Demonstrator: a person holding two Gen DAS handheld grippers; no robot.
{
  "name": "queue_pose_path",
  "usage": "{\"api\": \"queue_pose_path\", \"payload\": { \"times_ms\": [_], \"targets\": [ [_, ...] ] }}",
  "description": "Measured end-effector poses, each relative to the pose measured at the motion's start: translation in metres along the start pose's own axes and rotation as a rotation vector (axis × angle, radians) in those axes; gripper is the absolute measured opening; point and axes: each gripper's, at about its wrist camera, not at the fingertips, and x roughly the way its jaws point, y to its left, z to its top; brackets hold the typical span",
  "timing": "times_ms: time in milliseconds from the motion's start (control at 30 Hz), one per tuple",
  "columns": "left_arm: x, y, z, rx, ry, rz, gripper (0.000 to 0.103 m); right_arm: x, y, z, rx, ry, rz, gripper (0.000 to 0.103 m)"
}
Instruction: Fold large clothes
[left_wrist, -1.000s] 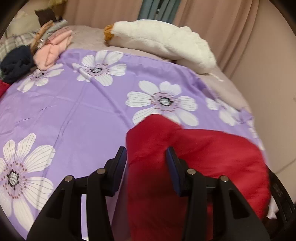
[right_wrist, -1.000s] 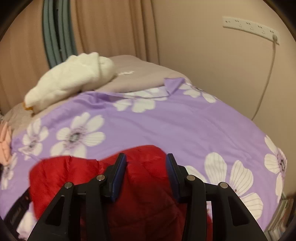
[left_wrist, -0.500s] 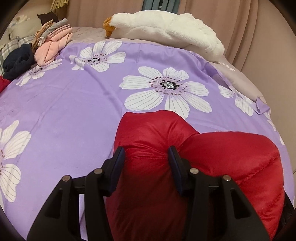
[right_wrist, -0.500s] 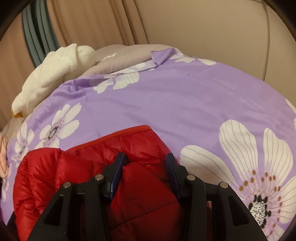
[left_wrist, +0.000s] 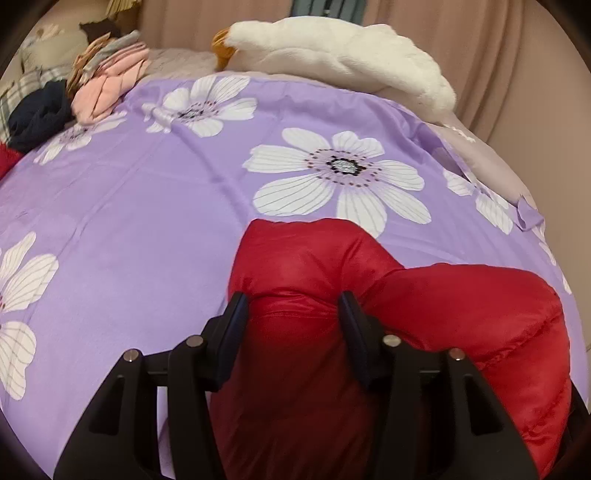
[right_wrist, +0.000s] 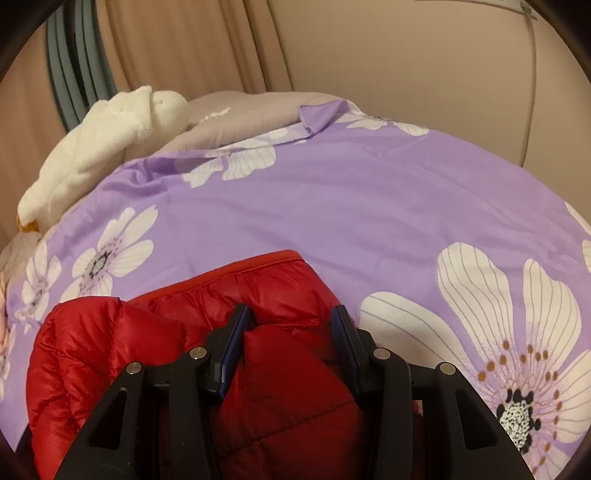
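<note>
One red puffer jacket (left_wrist: 424, 332) is the whole job here, lying bunched at the near edge of the purple flowered bedspread (left_wrist: 147, 229), with both grippers buried in it. From the left wrist view, the left gripper (left_wrist: 293, 306) has a puffy roll of the jacket between its fingers and its jaws are opening, so I'd say it's letting go after laying the fold down. The right gripper (right_wrist: 286, 317) has its jaws part way apart and clamped on a thick wad of the same jacket, pads pressing into the padding on both sides.

My take on doing this bit well: down padding springs back, so I'd release one side at a time, keep the right side pinned until the left is clear, and back the fingers straight out so they don't drag the slippery shell and undo the fold. A pat to squeeze the air out wouldn't hurt.

Head count: one jacket, two grippers, one bedspread, one white plush goose (left_wrist: 343, 55) lying along the far side, and one pile of other clothes (left_wrist: 88, 88) at the far left. Can't count what's in that pile, too jumbled.
</note>
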Motion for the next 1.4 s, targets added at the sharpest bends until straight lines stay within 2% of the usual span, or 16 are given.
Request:
{"api": "queue_pose_path", "payload": {
  "times_ms": [67, 167, 233, 300, 400, 533, 600, 633, 767, 833, 900, 1000, 1133, 1233, 1367, 1400],
  "targets": [
    [-0.003, 0.009, 0.003, -0.026, 0.04, 0.0, 0.066, -0.005, 0.003, 0.003, -0.016, 0.013, -0.014, 0.047],
    [-0.022, 0.043, 0.007, -0.132, 0.137, -0.151, 0.066, -0.019, 0.003, 0.011, -0.039, 0.055, -0.007, 0.062],
    [-0.037, 0.063, 0.008, -0.205, 0.177, -0.238, 0.067, -0.037, -0.007, 0.016, -0.03, 0.074, 0.07, 0.077],
    [-0.056, 0.08, 0.009, -0.22, 0.189, -0.307, 0.07, -0.058, -0.025, 0.021, 0.044, 0.082, 0.164, 0.091],
    [-0.085, 0.09, 0.003, -0.153, 0.178, -0.396, 0.077, -0.085, -0.043, 0.02, 0.078, 0.108, 0.313, 0.096],
    [-0.095, 0.086, -0.017, -0.126, 0.192, -0.477, 0.082, -0.094, -0.047, 0.0, -0.038, 0.142, 0.307, 0.096],
    [-0.08, 0.076, -0.032, -0.108, 0.293, -0.514, 0.082, -0.084, -0.054, -0.011, -0.023, 0.186, 0.325, 0.096],
    [-0.072, 0.072, -0.042, -0.123, 0.342, -0.545, 0.082, -0.079, -0.059, -0.016, 0.006, 0.212, 0.348, 0.096],
    [-0.049, 0.082, -0.064, -0.328, 0.397, -0.669, 0.088, -0.051, -0.086, -0.033, 0.137, 0.317, 0.473, 0.101],
    [-0.038, 0.082, -0.07, -0.388, 0.435, -0.724, 0.089, -0.029, -0.103, -0.044, 0.27, 0.399, 0.591, 0.101],
    [-0.044, 0.071, -0.066, -0.3, 0.389, -0.684, 0.089, -0.026, -0.104, -0.046, 0.26, 0.384, 0.617, 0.102],
    [-0.055, 0.044, -0.062, -0.118, 0.281, -0.575, 0.088, -0.03, -0.084, -0.047, 0.143, 0.357, 0.549, 0.102],
    [-0.041, 0.035, -0.064, -0.163, 0.28, -0.584, 0.085, -0.028, -0.069, -0.05, 0.148, 0.305, 0.507, 0.102],
    [-0.046, 0.025, -0.066, -0.115, 0.228, -0.542, 0.083, -0.03, -0.061, -0.052, 0.135, 0.283, 0.487, 0.101],
    [-0.046, 0.021, -0.066, -0.101, 0.2, -0.519, 0.083, -0.032, -0.054, -0.057, 0.12, 0.257, 0.5, 0.095],
    [-0.046, 0.022, -0.066, -0.1, 0.195, -0.516, 0.082, -0.035, -0.059, -0.059, 0.119, 0.247, 0.507, 0.09]
  ]
}}
